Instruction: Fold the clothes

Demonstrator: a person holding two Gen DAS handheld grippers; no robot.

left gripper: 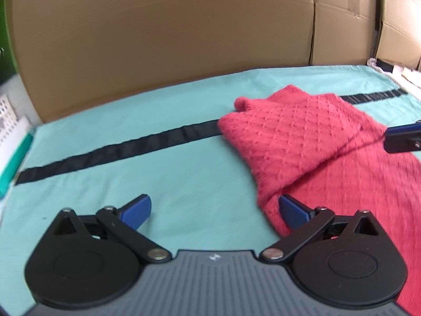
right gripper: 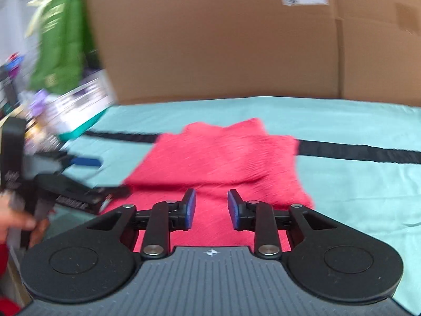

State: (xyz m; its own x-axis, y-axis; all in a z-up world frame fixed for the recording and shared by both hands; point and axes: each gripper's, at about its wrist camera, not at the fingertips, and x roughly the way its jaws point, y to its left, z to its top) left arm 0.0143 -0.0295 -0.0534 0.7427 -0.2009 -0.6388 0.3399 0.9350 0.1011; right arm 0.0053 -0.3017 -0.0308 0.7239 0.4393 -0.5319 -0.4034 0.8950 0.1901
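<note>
Sweater point(left gripper: 302, 137), red knit, folded on teal cloth point(left gripper: 131, 121); cardboard boxes point(left gripper: 158, 39) behind, contents hidden. Left gripper point(left gripper: 214, 210) spread wide, empty. Right gripper point(right gripper: 211, 205) angled down over sweater, fingers apart, gripping nothing.

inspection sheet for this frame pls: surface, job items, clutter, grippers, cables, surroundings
Surface: teal cloth covers the table, with a black strip running across it.
Job's things: red knit sweater, partly folded, one layer doubled over, lying across the strip.
Clutter: white perforated basket at the left edge; blurred packages and a green bag beside the table.
Grippers: left gripper wide open, nothing between its jaws, at the sweater's edge. Right gripper slightly open over the sweater, holding nothing.
Cables: nothing seen.
Surroundings: cardboard boxes stand behind the table.
</note>
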